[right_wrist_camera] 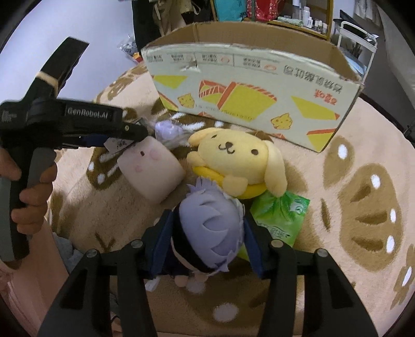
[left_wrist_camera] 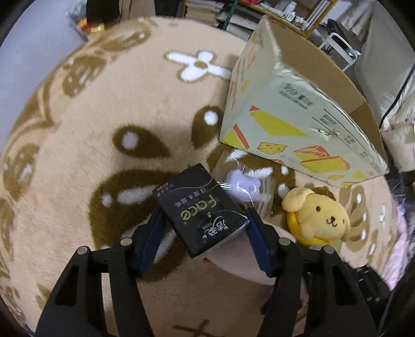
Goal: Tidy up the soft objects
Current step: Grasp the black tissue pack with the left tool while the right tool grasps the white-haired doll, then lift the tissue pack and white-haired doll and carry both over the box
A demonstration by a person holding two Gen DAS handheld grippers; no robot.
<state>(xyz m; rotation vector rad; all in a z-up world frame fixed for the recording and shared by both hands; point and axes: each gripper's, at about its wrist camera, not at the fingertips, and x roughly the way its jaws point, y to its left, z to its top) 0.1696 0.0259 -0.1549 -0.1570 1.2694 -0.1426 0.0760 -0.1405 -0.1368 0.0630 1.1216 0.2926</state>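
My left gripper (left_wrist_camera: 205, 223) is shut on a black tissue pack (left_wrist_camera: 201, 208) and holds it above the rug. It also shows from the side in the right wrist view (right_wrist_camera: 129, 134). My right gripper (right_wrist_camera: 207, 230) is shut on a purple-haired plush doll (right_wrist_camera: 210, 233). A yellow dog plush (right_wrist_camera: 238, 160) (left_wrist_camera: 316, 217), a pink marshmallow plush (right_wrist_camera: 153, 171), a green tissue pack (right_wrist_camera: 280, 215) and a small purple toy in clear wrap (left_wrist_camera: 242, 185) (right_wrist_camera: 168, 129) lie on the rug. The open cardboard box (right_wrist_camera: 254, 93) (left_wrist_camera: 293, 114) stands behind them.
A beige and brown patterned rug (left_wrist_camera: 103, 124) covers the floor. Shelves and clutter (right_wrist_camera: 285, 10) stand behind the box. A white frame (left_wrist_camera: 339, 49) and cables are at the right. The person's hand (right_wrist_camera: 31, 191) holds the left gripper's handle.
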